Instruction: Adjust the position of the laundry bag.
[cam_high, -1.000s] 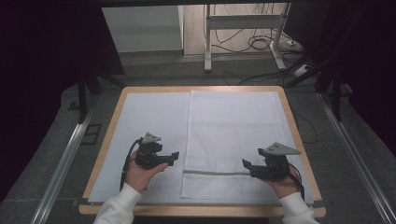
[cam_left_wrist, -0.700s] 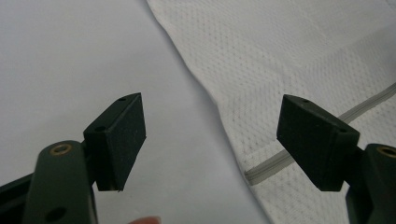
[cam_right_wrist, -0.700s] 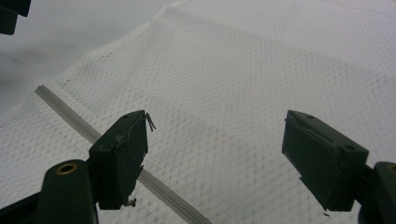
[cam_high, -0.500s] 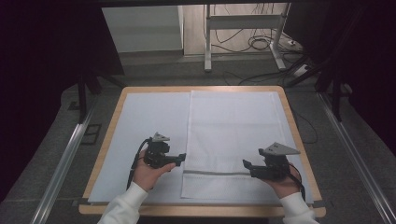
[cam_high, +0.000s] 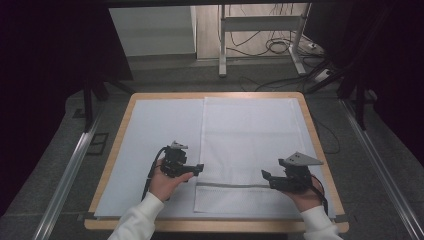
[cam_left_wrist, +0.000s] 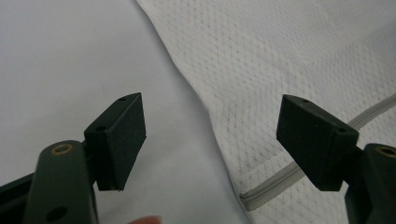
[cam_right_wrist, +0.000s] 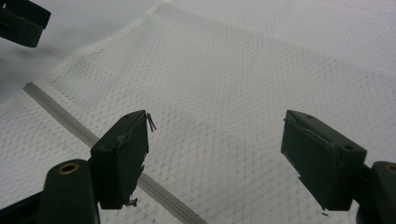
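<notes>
A white mesh bag (cam_high: 250, 150) lay flat on the right half of the table (cam_high: 150, 130), a grey zipper (cam_high: 230, 185) running across it near the person's edge. The left gripper (cam_high: 199, 168) sat at the bag's left edge, just above the zipper's left end, jaws spread wide and holding nothing. In the left gripper view the bag's edge (cam_left_wrist: 196, 93) ran up between the two jaws: left finger (cam_left_wrist: 119, 140) over bare table cover, right finger (cam_left_wrist: 315, 140) over the mesh, zipper end (cam_left_wrist: 250, 201) low between them. Whether the pads touched the cloth could not be told.

The right gripper (cam_high: 266, 176) was near the zipper's right end, also spread open and empty. In the right gripper view the zipper (cam_right_wrist: 84, 135) passed diagonally under the left finger (cam_right_wrist: 121, 158); the right finger (cam_right_wrist: 322, 158) was over plain mesh (cam_right_wrist: 224, 93), well clear of the zipper. The left gripper's jaw tip showed top left of that view, over the bag's far corner.
</notes>
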